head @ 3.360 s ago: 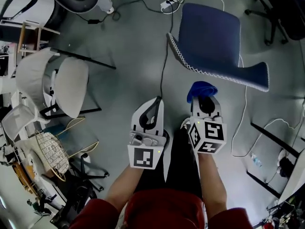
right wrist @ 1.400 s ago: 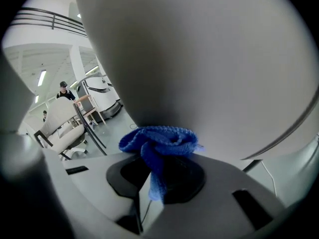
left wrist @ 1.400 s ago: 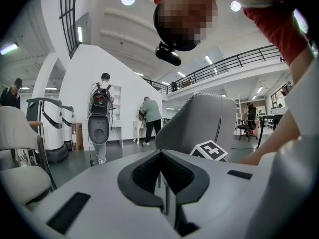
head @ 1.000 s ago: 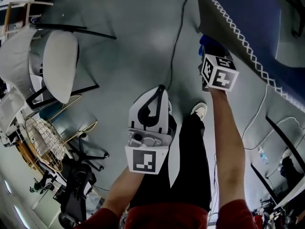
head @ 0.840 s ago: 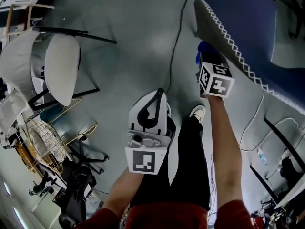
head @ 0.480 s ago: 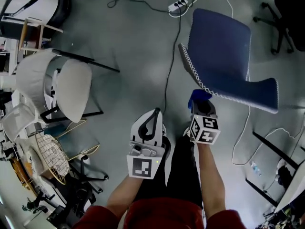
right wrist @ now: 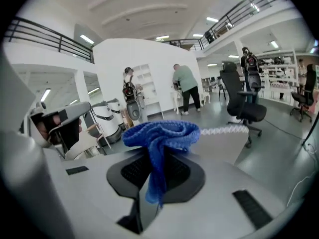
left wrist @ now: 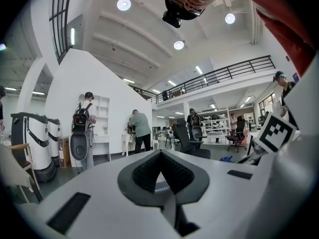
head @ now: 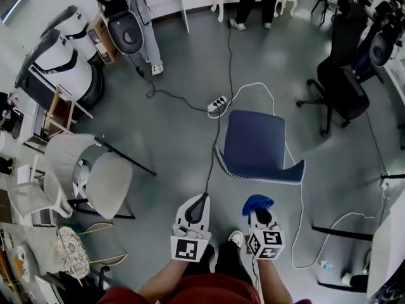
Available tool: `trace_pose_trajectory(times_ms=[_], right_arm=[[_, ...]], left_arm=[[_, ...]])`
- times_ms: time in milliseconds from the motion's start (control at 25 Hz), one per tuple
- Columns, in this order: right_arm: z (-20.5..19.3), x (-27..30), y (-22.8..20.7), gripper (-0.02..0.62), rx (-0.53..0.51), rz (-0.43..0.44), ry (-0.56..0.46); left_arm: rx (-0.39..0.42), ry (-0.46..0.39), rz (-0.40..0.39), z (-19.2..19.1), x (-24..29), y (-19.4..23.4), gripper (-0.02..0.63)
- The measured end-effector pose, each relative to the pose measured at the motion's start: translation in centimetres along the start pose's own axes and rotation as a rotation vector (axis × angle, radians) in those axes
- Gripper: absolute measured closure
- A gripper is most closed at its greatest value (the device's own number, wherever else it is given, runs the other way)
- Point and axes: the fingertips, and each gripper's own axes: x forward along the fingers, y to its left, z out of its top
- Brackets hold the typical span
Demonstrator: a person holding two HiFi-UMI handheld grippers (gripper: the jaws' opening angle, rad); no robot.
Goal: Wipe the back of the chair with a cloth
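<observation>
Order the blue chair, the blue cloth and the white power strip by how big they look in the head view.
1. the blue chair, clearly the largest.
2. the blue cloth, much smaller; it is nearer the camera, which enlarges it.
3. the white power strip, the smallest, a slim bar on the floor beyond the chair.

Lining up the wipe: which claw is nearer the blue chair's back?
Right. The right claw, holding the cloth, is just short of the chair back; the left claw sits further left, farther from it.
</observation>
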Motion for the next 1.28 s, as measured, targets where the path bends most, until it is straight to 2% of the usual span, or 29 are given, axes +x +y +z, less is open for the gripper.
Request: trace_pose_trajectory(times_ms=[280,400,560,680,920,1280], right_arm=[[12.1,-7.3,-2.9,0.532,-0.097,-0.102,-0.219],[17.1,-9.5,-2.8,0.532,-0.147,-0.128,-0.318],[23.6,-12.4,-2.2,0.532,-0.233,-0.169,-0.46],[27.4,-14.3,-1.5,0.532,-0.265,-0.173,-0.554],[30.7,-15.9,0.5,0.532,-0.326,-0.161,-0.638],[30.2,-16.1,1.7,0.532,-0.333,-0.167,-0.641]], left_arm=[[0.026,-0.096,-0.013,8.4,-0.3,-0.9,0.592],[0.047,-0.173,-0.009,12.2,-0.1,-0.2,0.592],[0.036,-0.264,-0.02,17.8,0.3,-0.1,0.592],[0.056,-0.32,-0.033,20.9,0.2,-0.3,0.592],[0.069,-0.394,-0.021,24.3,-0.6,-0.3,0.592],[0.085,-0.428,-0.009,24.6,-1.7,0.6,0.592]])
